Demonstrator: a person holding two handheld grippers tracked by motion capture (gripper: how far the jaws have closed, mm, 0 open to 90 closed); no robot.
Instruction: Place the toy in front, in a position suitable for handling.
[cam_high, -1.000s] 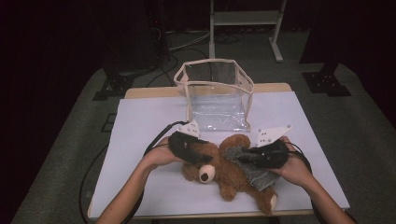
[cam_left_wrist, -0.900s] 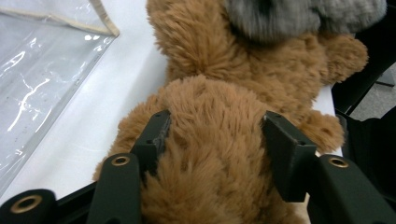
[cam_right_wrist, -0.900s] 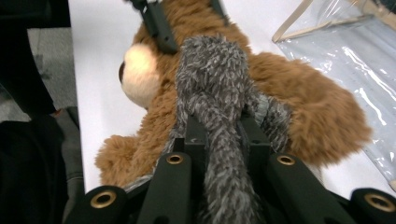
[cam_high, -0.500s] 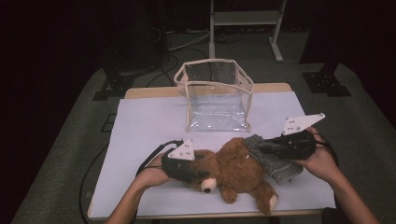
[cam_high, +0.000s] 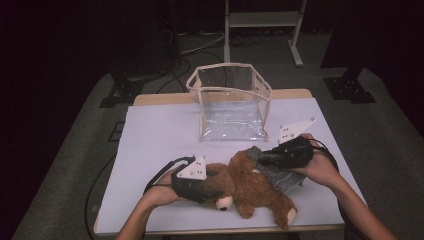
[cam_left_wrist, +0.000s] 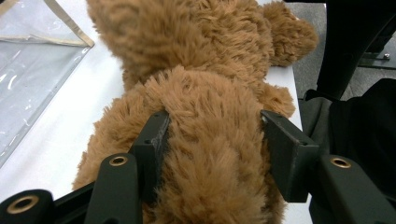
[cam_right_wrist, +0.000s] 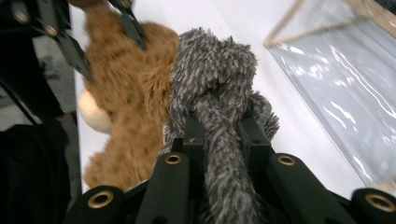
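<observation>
My left hand-held gripper (cam_high: 212, 186) has slid from the middle of the desk (cam_high: 155, 135) toward the lower left of the high view, and its jaws have just been easing a little wider again after a squeeze; in the left gripper view the pads (cam_left_wrist: 154, 135) still press into the fur of the brown teddy bear (cam_high: 250, 187), so I am grasping its head end. My right hand-held gripper (cam_high: 260, 157) has swung out toward the right of the frame and is clenched tight on a fold of the grey furry garment (cam_right_wrist: 215, 79), which now bunches up between the bear and my hand. The bear lies on its side low in the middle of the frame, in front of the clear plastic bag (cam_high: 230, 102) that stands open farther back on the desk. With the two hands drawn apart, I judge the grey piece is being pulled off the bear, and the pull looks only partly done, since the fabric still touches the bear's back.
</observation>
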